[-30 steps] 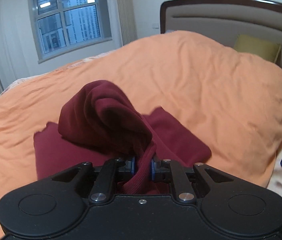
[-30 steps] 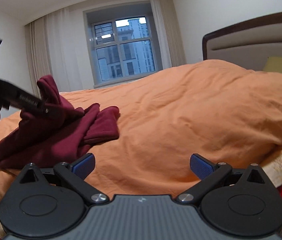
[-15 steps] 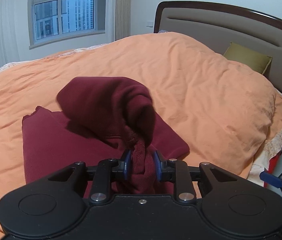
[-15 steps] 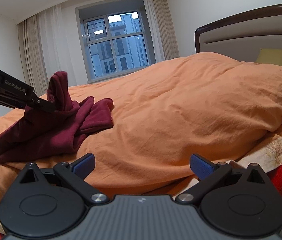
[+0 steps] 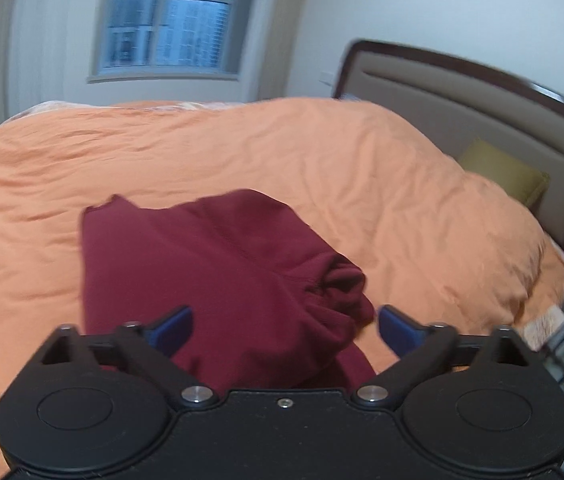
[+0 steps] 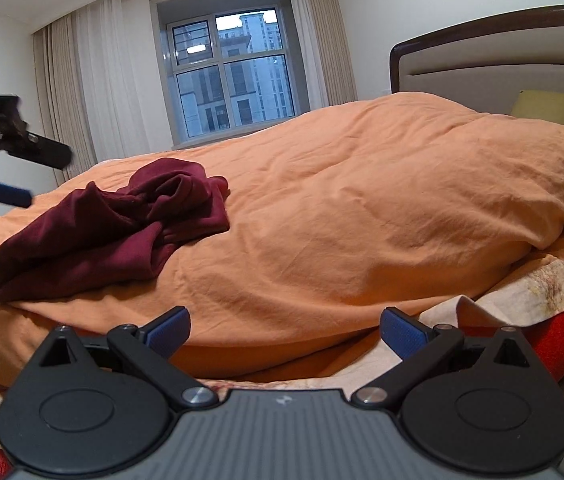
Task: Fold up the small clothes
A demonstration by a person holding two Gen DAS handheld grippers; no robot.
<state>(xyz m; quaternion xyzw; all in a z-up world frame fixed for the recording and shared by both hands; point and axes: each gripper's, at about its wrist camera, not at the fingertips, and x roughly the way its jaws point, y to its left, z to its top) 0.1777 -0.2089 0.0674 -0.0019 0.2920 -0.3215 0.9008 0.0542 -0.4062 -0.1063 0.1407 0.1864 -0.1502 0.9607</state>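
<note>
A dark red garment (image 5: 218, 280) lies in a loose fold on the orange duvet (image 5: 362, 184), its bunched cuff end toward the right. My left gripper (image 5: 284, 330) hovers just above its near edge, open, with nothing between the blue pads. In the right wrist view the same garment (image 6: 122, 224) is a rumpled heap at the left of the duvet (image 6: 362, 220). The left gripper (image 6: 14, 176) shows there at the far left, above the heap and apart from it. My right gripper (image 6: 284, 330) is open at the bed's near edge, well away from the garment.
A padded headboard (image 5: 462, 108) with a dark wood frame stands at the right, with an olive pillow (image 5: 502, 174) against it. A window (image 6: 234, 76) and curtains are at the far side. A patterned sheet and red blanket (image 6: 562, 340) hang at the bed's near edge.
My left gripper has opened and let go of the red garment, which dropped onto the duvet in a heap. The left gripper then lifted up and back. The right gripper stayed open.
</note>
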